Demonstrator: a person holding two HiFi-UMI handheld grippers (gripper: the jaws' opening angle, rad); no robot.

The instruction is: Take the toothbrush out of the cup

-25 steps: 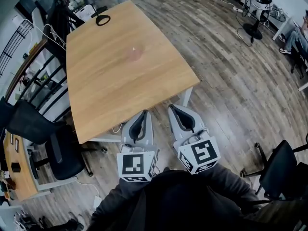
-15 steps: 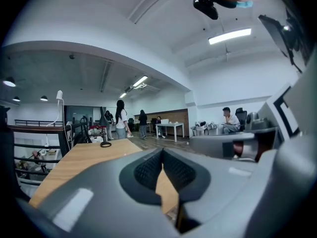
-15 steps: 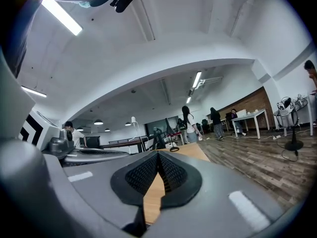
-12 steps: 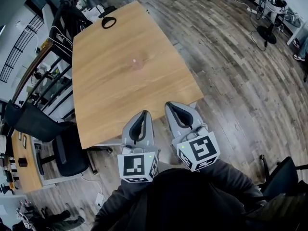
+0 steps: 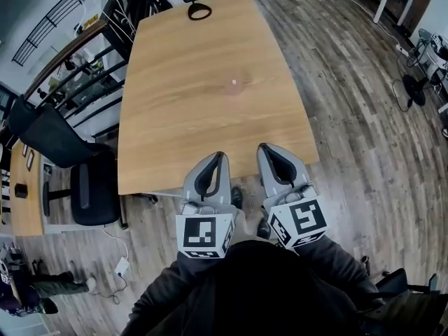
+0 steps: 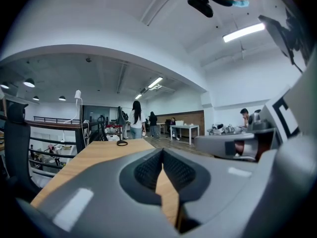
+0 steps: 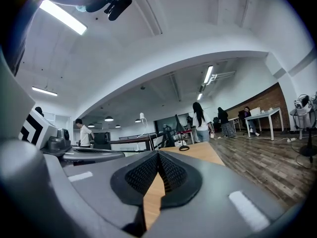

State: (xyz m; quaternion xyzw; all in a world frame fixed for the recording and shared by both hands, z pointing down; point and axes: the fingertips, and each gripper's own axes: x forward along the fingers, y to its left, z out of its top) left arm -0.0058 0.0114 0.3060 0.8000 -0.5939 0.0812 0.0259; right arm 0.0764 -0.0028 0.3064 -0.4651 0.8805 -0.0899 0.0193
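Observation:
Out on the middle of the wooden table [image 5: 175, 117] sits a small pale pinkish cup [image 5: 234, 85]; it is too small and faint to make out a toothbrush in it. My left gripper [image 5: 219, 156] and right gripper [image 5: 266, 148] are side by side at the table's near edge, both pointing along the table, far short of the cup. Each is shut with nothing between its jaws, as the left gripper view [image 6: 162, 150] and the right gripper view [image 7: 158, 152] show. The cup is hidden in both gripper views.
A black ring-shaped object [image 5: 199, 10] lies at the table's far end. A black office chair [image 5: 84, 187] and a metal railing [image 5: 84, 82] stand left of the table. Wooden floor lies to the right. People [image 6: 136, 123] stand beyond the table's far end.
Both grippers have come up to the table's near edge, their tips now over it. The table has swung from slanting off to the left to lying straight ahead.

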